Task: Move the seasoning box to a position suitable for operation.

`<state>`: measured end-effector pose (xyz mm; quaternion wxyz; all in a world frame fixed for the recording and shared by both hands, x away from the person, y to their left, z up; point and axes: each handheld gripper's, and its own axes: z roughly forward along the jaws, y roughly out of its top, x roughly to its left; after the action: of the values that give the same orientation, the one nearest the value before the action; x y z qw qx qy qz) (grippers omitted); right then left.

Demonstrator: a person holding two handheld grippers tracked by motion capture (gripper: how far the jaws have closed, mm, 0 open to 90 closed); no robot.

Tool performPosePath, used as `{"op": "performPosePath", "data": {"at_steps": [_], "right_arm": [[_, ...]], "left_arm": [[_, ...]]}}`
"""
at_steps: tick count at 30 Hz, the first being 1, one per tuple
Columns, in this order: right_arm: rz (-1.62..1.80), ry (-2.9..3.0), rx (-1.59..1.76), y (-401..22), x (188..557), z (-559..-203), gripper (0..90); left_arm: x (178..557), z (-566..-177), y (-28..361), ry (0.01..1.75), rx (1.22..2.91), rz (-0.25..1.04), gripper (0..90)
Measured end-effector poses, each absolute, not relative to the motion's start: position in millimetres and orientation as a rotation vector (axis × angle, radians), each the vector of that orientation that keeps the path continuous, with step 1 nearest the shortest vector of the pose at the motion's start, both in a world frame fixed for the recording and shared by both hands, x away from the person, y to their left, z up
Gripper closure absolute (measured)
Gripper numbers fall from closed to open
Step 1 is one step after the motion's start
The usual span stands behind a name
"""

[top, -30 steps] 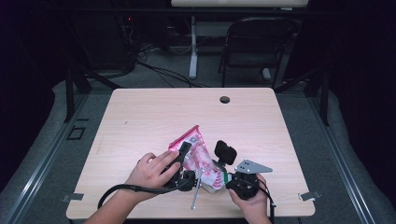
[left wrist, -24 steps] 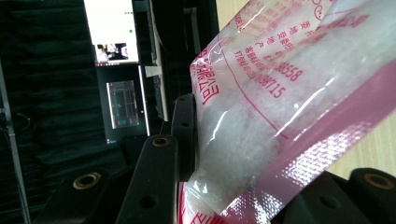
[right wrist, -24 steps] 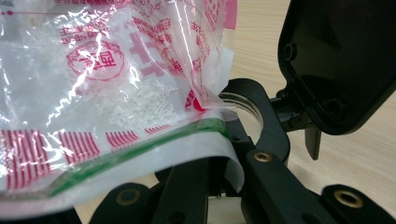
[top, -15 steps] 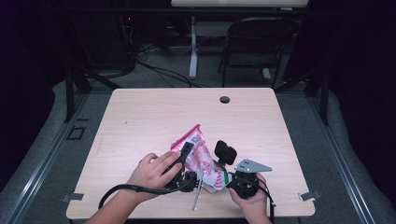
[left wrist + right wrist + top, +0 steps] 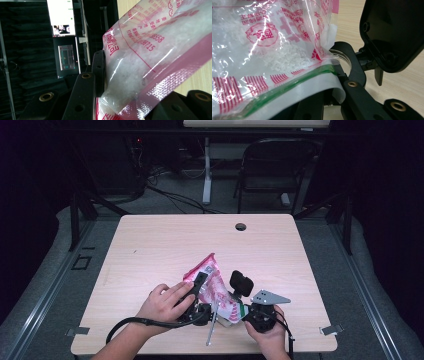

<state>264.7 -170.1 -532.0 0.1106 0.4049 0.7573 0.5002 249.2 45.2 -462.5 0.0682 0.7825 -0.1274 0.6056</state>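
High view, crinkly pink-printed plastic bag (image 5: 212, 282), wooden table (image 5: 150, 245)

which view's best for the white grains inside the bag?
Right gripper view: the grains show sharply through the clear bag. The left gripper view shows them as a white blur behind red print. In the high view the bag is too small to make out grains.

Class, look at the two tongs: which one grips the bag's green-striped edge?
The right tongs, nearer the table's front right corner, clamp the green-striped edge of the bag; the left tongs grip its pink-bordered side.
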Motion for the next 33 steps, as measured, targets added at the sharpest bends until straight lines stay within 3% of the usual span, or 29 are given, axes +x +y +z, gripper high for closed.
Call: {"op": "performPosePath", "data": {"at_steps": [33], "right_arm": [[1.461,2.234,1.187,-168.2,265.3,-532.7,89.9]], "left_arm": [[250.2,-461.2,45.1,-0.378,2.350,1.811,74.1]]}}
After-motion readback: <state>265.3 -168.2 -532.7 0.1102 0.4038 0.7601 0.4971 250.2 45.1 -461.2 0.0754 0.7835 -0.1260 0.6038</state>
